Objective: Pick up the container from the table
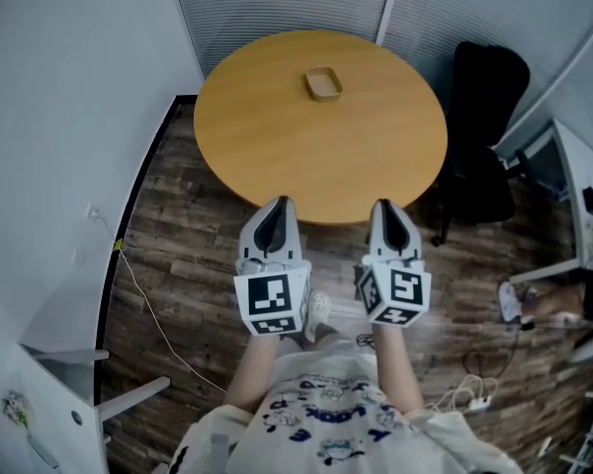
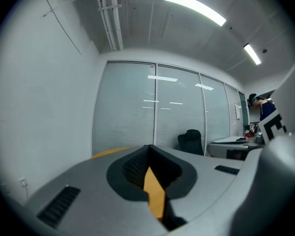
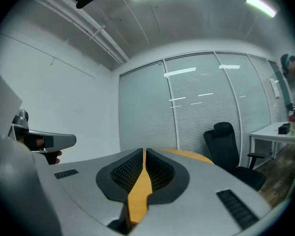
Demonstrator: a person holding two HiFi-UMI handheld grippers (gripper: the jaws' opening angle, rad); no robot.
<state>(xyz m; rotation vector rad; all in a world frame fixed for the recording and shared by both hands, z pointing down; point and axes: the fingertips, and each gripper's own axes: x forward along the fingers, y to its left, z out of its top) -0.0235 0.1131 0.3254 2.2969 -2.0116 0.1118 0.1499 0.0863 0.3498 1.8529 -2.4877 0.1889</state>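
Observation:
A small tan, shallow container [image 1: 323, 83] sits on the far half of the round wooden table [image 1: 277, 146]. Both grippers hang side by side over the table's near edge, well short of the container. The left gripper [image 1: 280, 205] has its jaws together and holds nothing. The right gripper [image 1: 382, 206] is likewise shut and empty. In the left gripper view the left gripper [image 2: 148, 149] points above the tabletop, and so does the right gripper [image 3: 144, 152] in the right gripper view. Neither gripper view shows the container.
A black office chair [image 1: 484, 126] stands at the table's right side. A white desk [image 1: 573, 181] with clutter is further right. A white wall runs along the left and blinds along the back. Cables [image 1: 474, 393] lie on the wood floor. A person [image 2: 263, 107] stands far right.

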